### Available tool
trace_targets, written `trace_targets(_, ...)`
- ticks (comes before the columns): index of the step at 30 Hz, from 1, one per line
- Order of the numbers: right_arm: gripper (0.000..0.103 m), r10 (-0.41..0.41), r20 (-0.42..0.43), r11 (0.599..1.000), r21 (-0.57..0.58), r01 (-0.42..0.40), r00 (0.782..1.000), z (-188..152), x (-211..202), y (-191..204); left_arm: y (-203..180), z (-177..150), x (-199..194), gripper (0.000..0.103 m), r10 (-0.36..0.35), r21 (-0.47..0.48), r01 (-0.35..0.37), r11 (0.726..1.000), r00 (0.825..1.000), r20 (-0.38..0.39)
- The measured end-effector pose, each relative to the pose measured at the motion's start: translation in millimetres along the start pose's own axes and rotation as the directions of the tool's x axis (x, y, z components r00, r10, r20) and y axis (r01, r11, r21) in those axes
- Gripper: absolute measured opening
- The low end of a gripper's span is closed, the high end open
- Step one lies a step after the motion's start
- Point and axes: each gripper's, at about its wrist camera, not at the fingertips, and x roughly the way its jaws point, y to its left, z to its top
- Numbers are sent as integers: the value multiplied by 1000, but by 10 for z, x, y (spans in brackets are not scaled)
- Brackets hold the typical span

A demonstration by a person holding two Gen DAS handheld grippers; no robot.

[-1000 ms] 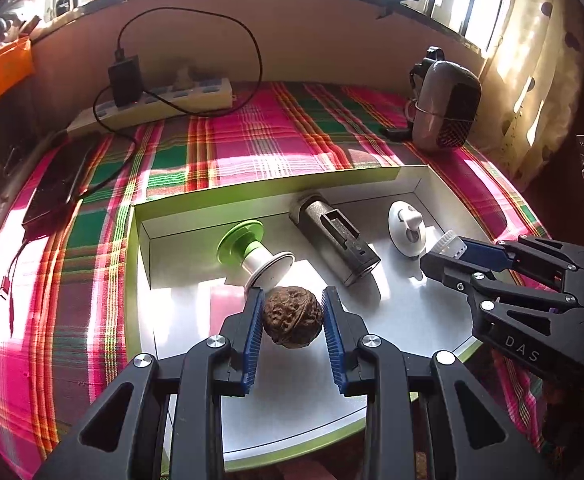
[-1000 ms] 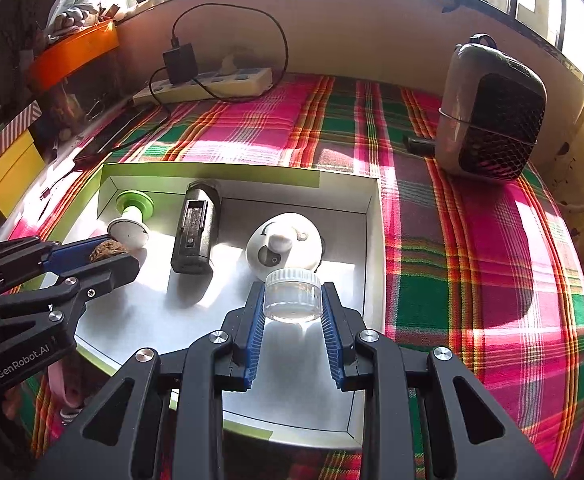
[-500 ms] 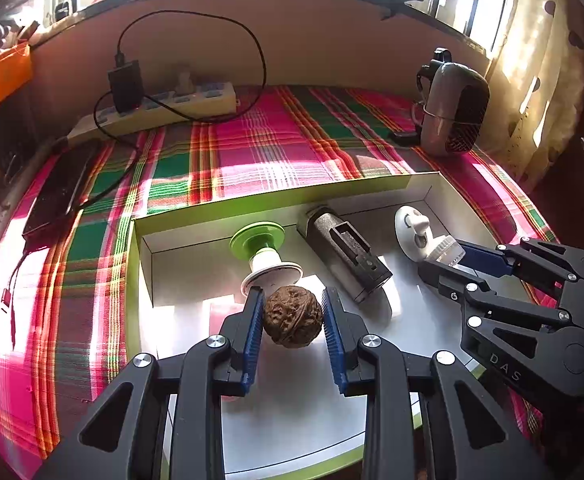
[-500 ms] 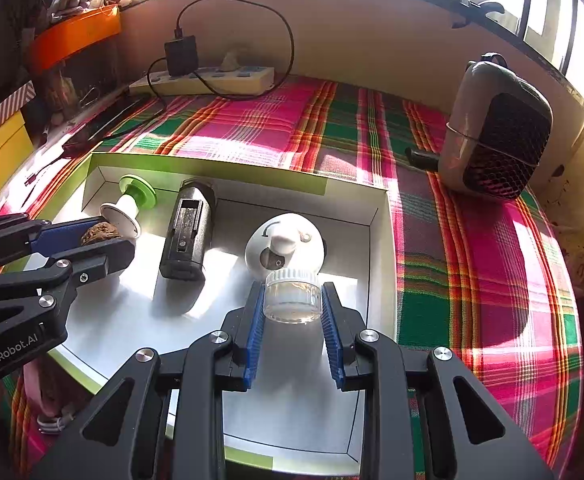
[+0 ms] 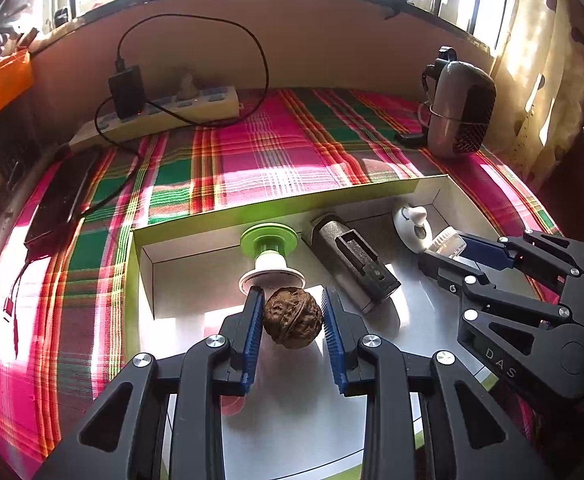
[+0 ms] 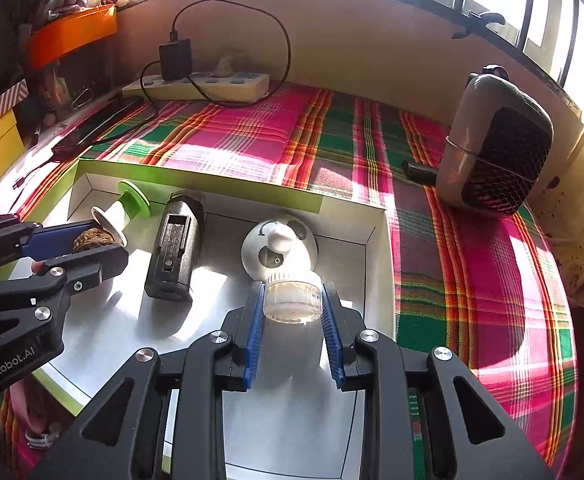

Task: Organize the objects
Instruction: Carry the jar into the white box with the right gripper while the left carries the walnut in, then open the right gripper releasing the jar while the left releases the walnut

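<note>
My left gripper [image 5: 292, 322] is shut on a brown walnut [image 5: 292, 323] and holds it above the white floor of a green-rimmed box lid [image 5: 251, 204]. My right gripper [image 6: 292, 304] is shut on a small clear jar [image 6: 292, 298] with a ribbed white rim, held over the same box [image 6: 195, 170]. In the box lie a green-and-white spool [image 5: 269, 250], a black rectangular device [image 5: 352, 264] and a white round knob [image 5: 412, 222]. The right gripper with the jar [image 5: 448, 244] shows at the right of the left wrist view. The left gripper with the walnut [image 6: 91, 238] shows at the left of the right wrist view.
The box sits on a pink-green plaid cloth [image 6: 472, 260]. A grey mesh-fronted heater [image 6: 496, 148] stands at the back right. A power strip [image 6: 199, 86] with a black charger and cable lies by the back wall. A dark phone [image 5: 59, 200] lies at the left.
Both grippers have risen and drawn back a little from the box while keeping their hold. The objects in the box have not moved.
</note>
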Motion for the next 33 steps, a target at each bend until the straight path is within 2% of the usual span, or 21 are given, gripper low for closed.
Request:
trace_targets(24, 29, -2, 0, 1000, -1, 2, 1000, -6, 19, 3, -22, 17, 33, 27, 21, 11, -21, 1000, 1000, -2)
trace_targets(27, 30, -5, 0, 1000, 0, 5, 1000, 2, 25, 3, -9, 4, 81, 28, 3, -3, -3, 1000, 999, -35)
trace_targets(33, 31, -5, 1, 1000, -1, 5, 1000, 5, 34, 11, -53, -8, 60, 29, 23, 21, -22, 1000, 1000, -19)
